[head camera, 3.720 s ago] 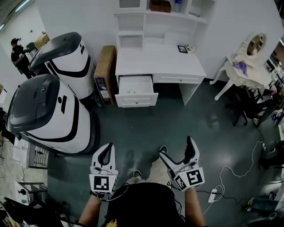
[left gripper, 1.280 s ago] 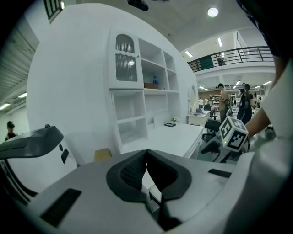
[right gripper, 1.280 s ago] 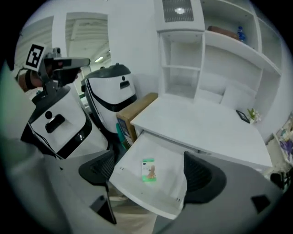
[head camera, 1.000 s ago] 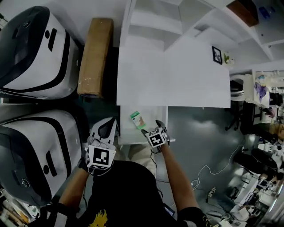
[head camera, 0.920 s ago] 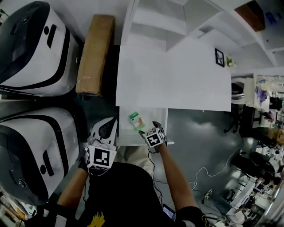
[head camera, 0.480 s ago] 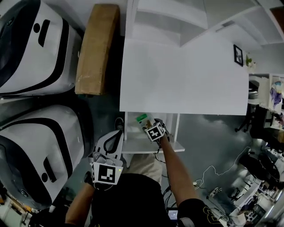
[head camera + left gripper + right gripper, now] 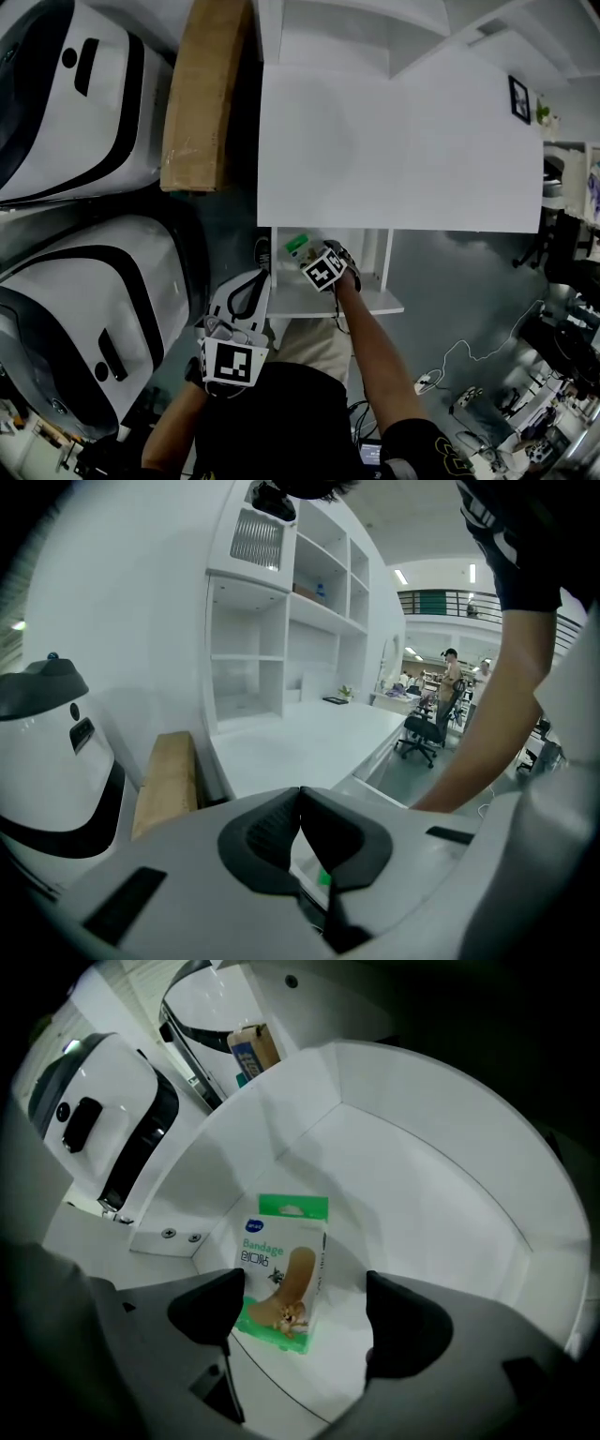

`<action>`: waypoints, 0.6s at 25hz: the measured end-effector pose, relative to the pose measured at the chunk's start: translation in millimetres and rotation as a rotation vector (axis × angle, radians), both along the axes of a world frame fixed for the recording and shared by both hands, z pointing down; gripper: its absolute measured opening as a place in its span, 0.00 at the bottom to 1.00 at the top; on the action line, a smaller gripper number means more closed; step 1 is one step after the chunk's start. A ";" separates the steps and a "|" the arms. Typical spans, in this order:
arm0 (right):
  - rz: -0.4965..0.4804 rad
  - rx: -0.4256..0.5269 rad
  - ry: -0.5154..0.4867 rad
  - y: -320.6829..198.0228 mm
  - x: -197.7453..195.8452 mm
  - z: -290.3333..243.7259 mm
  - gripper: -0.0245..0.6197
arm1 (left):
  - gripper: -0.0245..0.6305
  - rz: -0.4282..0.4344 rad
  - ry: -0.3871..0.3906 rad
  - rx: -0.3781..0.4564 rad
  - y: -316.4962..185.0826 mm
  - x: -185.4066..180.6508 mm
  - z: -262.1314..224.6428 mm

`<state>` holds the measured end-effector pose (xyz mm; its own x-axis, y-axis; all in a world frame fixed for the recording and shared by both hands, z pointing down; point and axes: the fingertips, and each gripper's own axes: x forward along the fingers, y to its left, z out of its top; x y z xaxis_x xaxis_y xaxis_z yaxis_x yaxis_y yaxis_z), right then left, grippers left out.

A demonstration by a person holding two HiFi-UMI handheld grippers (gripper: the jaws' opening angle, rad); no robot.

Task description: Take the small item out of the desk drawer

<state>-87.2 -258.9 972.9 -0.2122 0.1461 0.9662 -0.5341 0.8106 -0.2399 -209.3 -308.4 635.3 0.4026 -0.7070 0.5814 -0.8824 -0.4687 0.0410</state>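
A small green bandage box [image 7: 281, 1274] lies flat on the floor of the open white desk drawer [image 7: 422, 1176]. My right gripper [image 7: 305, 1312] reaches down into the drawer with its jaws apart and opening a little. The box's near end lies between them, close to the left jaw, and neither pad presses on it. In the head view the box [image 7: 298, 246] shows just beyond the right gripper [image 7: 314, 255], inside the drawer [image 7: 375, 298] under the desktop edge. My left gripper [image 7: 251, 281] hangs left of the drawer, shut and empty, as the left gripper [image 7: 300, 794] view confirms.
Two large white-and-black machines [image 7: 75, 94] [image 7: 84, 319] stand left of the desk, with a brown cardboard box [image 7: 202, 94] between them and the white desktop [image 7: 394, 150]. A small picture frame [image 7: 519, 98] sits at the desk's far right. Cables [image 7: 450, 361] lie on the floor.
I have walked up to the desk from a distance. Over the last second the right gripper has gone deeper into the drawer, up to the box. The left gripper has stayed shut beside it.
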 end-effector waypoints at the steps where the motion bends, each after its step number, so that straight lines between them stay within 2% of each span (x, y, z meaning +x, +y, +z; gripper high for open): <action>1: -0.028 -0.005 -0.004 4.0 -4.4 -1.3 0.70 | 0.06 0.000 0.002 0.000 -0.4 1.1 0.5; 3: -0.122 -0.017 -0.020 18.8 -19.1 -3.7 0.57 | 0.06 0.006 0.002 -0.001 -0.4 2.9 0.9; 5: -0.173 -0.028 -0.003 32.4 -30.3 -2.6 0.58 | 0.06 0.005 0.002 -0.007 1.3 4.2 0.4; 7: -0.163 -0.040 0.034 36.5 -32.8 -0.4 0.63 | 0.06 0.011 -0.009 0.004 1.4 3.1 -1.9; 9: -0.138 -0.077 0.026 40.8 -34.6 -2.0 0.60 | 0.06 0.016 -0.023 0.019 1.7 -0.3 -4.3; 10: -0.107 -0.108 0.002 44.1 -35.7 -3.8 0.49 | 0.06 0.014 -0.026 0.020 2.8 -1.9 -4.9; 13: 0.042 -0.167 -0.074 41.0 -31.4 -9.2 0.35 | 0.06 0.009 -0.033 0.018 5.3 -4.7 -7.5; 15: 0.095 -0.167 -0.104 30.2 -25.7 -14.3 0.26 | 0.06 0.003 -0.032 0.018 5.6 -6.8 -8.6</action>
